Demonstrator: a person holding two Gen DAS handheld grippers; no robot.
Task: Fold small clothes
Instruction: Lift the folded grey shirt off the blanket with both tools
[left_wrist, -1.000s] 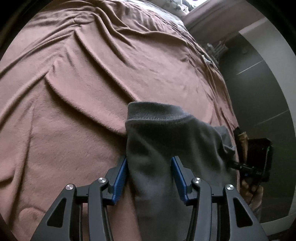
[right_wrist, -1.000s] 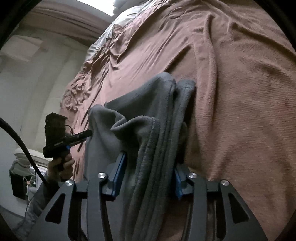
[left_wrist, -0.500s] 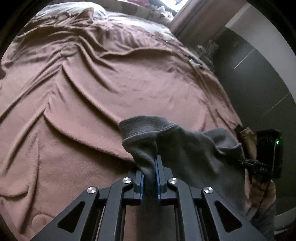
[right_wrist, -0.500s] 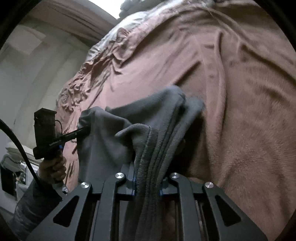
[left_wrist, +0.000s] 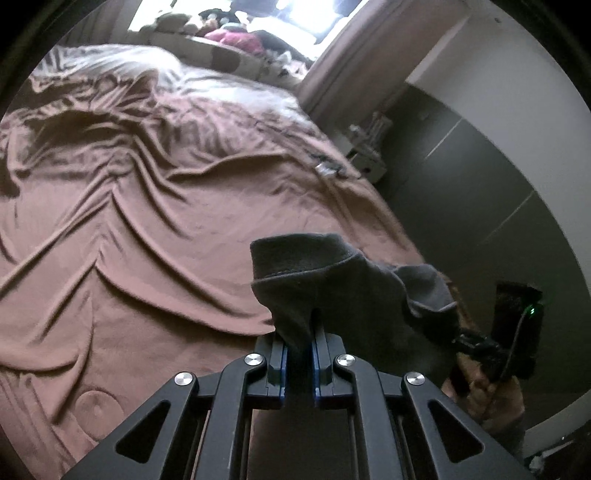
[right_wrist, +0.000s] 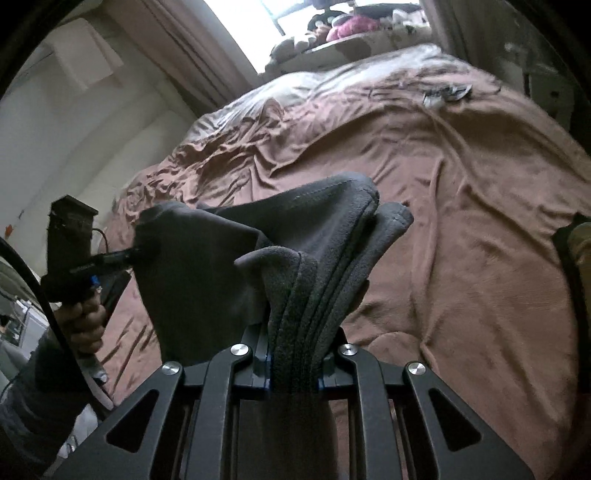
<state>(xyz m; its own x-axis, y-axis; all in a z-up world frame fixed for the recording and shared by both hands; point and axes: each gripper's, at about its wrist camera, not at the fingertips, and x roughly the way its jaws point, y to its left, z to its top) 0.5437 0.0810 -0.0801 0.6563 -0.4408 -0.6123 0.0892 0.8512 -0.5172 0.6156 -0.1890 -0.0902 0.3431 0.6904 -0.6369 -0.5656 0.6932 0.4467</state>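
Grey garment (left_wrist: 354, 291), small and fleecy, lifted clear of a rumpled brown bedspread (left_wrist: 129, 229) and stretched between two pairs of tongs. Left tongs (left_wrist: 298, 354) pinched tight on a thin edge near a stitched hem. Right tongs (right_wrist: 293, 365) clamped on a thicker bunch of several layers, so not quite as closed. A second ago: both sets spread wide around the cloth, still low against the bed. Now gripped and raised, with much more of the bed, a window ledge and a curtain in view. Probably the pick-up finished, ready for shaking out or laying flat before the first fold.
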